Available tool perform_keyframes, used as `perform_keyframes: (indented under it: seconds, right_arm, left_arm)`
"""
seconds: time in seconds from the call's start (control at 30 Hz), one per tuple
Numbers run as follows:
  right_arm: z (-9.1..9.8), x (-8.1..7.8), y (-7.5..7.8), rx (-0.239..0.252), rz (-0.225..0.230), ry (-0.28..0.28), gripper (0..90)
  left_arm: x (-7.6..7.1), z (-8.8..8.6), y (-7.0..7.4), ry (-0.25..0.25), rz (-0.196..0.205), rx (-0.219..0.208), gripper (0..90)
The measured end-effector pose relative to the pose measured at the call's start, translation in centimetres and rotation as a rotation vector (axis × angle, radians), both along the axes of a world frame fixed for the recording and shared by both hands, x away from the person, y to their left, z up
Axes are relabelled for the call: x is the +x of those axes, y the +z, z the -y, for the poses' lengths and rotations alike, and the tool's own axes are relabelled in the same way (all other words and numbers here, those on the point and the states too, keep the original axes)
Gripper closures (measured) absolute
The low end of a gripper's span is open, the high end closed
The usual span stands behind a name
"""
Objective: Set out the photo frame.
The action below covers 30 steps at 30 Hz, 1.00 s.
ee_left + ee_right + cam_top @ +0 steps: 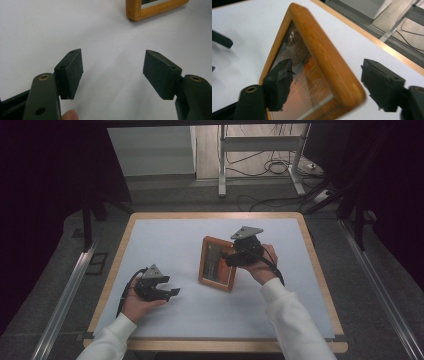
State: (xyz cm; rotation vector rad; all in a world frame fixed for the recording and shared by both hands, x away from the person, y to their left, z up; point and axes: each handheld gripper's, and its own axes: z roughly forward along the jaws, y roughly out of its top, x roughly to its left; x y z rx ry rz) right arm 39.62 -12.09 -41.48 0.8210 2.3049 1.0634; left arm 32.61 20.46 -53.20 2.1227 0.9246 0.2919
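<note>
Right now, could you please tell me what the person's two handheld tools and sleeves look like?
Each handheld black two-jaw tool, the left and the right, carries a grey three-cornered plate on top and trails a black cable. The jaws end in flat dark rectangular pads on arms with brass-ringed holes. Both forearms wear long white sleeves.

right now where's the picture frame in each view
High view: frame at table centre, beside the right gripper.
Left gripper view: its wooden corner at the top edge, beyond the open jaws.
Right gripper view: frame fills the middle, its edge between the open jaws.
Shared landmark: the white table top.
</note>
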Motion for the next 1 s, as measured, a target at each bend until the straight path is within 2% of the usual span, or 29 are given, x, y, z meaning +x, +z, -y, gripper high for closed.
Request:
perform_keyframes:
  seconds: [0.1, 0.13, 0.23, 0.3, 0.33, 0.5, 0.6, 0.63, 0.67, 0.73, 0.77, 0.8, 0.87, 0.9, 1.0]
  right_arm:
    - [0.7, -0.6, 0.3, 0.02, 0.019, -0.024, 19.3]
    - [1.6, -1.3, 0.4, 0.051, 0.017, -0.032, 19.2]
    - [2.6, -1.9, 0.3, 0.076, 0.009, -0.042, 19.2]
    - [4.0, -3.0, -0.3, 0.109, -0.003, -0.046, 19.6]
    - [4.0, -3.0, -0.3, 0.109, -0.003, -0.046, 19.6]
    - [5.9, -5.3, -1.8, 0.127, -0.017, -0.049, 26.4]
    - [6.5, -6.6, -2.6, 0.14, -0.019, -0.049, 33.9]
    - [6.8, -7.7, -3.5, 0.156, -0.026, -0.039, 44.9]
    - [6.8, -7.7, -3.5, 0.156, -0.026, -0.039, 44.9]
    - [6.7, -8.8, -4.6, 0.165, -0.041, -0.012, 66.2]
    - [6.7, -8.8, -4.6, 0.165, -0.041, -0.012, 66.2]
    - [6.6, -9.2, -5.3, 0.162, -0.052, 0.008, 82.5]
    - [6.4, -9.2, -5.6, 0.145, -0.061, 0.016, 85.3]
    - [5.9, -9.0, -6.2, 0.124, -0.078, 0.036, 89.5]
    - [5.3, -9.0, -6.8, 0.119, -0.097, 0.064, 89.8]
  left_arm:
    - [0.0, 0.0, 0.1, 0.002, 0.001, -0.002, 31.8]
    - [0.0, 0.0, 0.1, 0.002, 0.002, -0.002, 31.6]
    - [0.0, 0.0, 0.1, 0.004, 0.003, -0.002, 31.6]
    - [-0.1, 0.1, 0.1, 0.003, 0.004, -0.002, 31.6]
    - [-0.1, 0.1, 0.1, 0.002, 0.004, 0.001, 31.6]
    - [-0.2, 0.2, 0.2, 0.005, 0.008, 0.001, 31.6]
    - [-0.2, 0.3, 0.2, 0.006, 0.005, 0.003, 31.5]
    - [-0.2, 0.3, 0.3, 0.008, 0.006, 0.002, 31.2]
    - [-0.2, 0.3, 0.3, 0.009, 0.006, 0.001, 31.2]
    - [-0.3, 0.4, 0.3, 0.008, 0.007, 0.002, 31.1]
    - [-0.3, 0.4, 0.3, 0.008, 0.007, 0.002, 31.1]
    - [-0.3, 0.4, 0.3, 0.008, 0.006, 0.0, 31.0]
    - [-0.3, 0.5, 0.3, 0.006, 0.004, 0.003, 30.9]
    - [-0.3, 0.6, 0.3, 0.004, 0.004, 0.002, 30.9]
    - [-0.3, 0.6, 0.3, 0.002, 0.006, 0.003, 30.9]
